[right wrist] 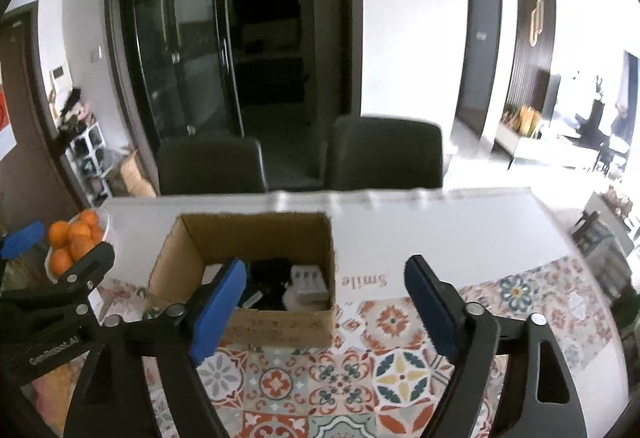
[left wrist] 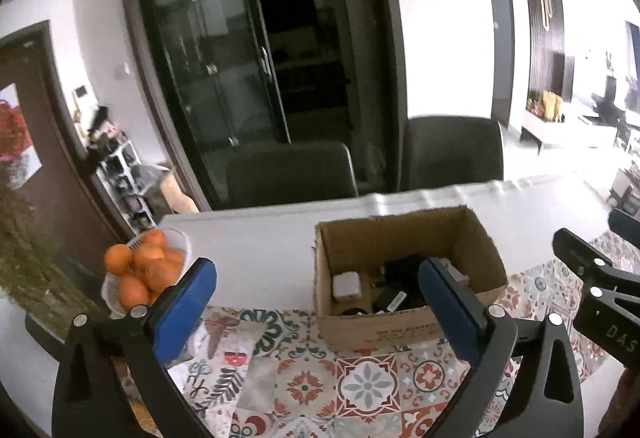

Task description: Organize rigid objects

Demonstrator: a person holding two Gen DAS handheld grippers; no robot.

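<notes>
An open cardboard box (left wrist: 404, 326) stands on the table; it also shows in the right wrist view (right wrist: 280, 326). Inside lie a white square adapter (left wrist: 346, 285), black items (left wrist: 400, 278) and a white battery charger (right wrist: 307, 278). My left gripper (left wrist: 316, 298) is open and empty, above the patterned cloth, its right finger in front of the box. My right gripper (right wrist: 324, 290) is open and empty, its left finger in front of the box. The right gripper also shows at the right edge of the left wrist view (left wrist: 596, 286).
A white basket of oranges (left wrist: 144, 270) stands at the table's left edge; it also shows in the right wrist view (right wrist: 76, 238). A patterned cloth (right wrist: 360, 378) covers the near table. Two dark chairs (right wrist: 384, 154) stand behind the white table (right wrist: 440, 226).
</notes>
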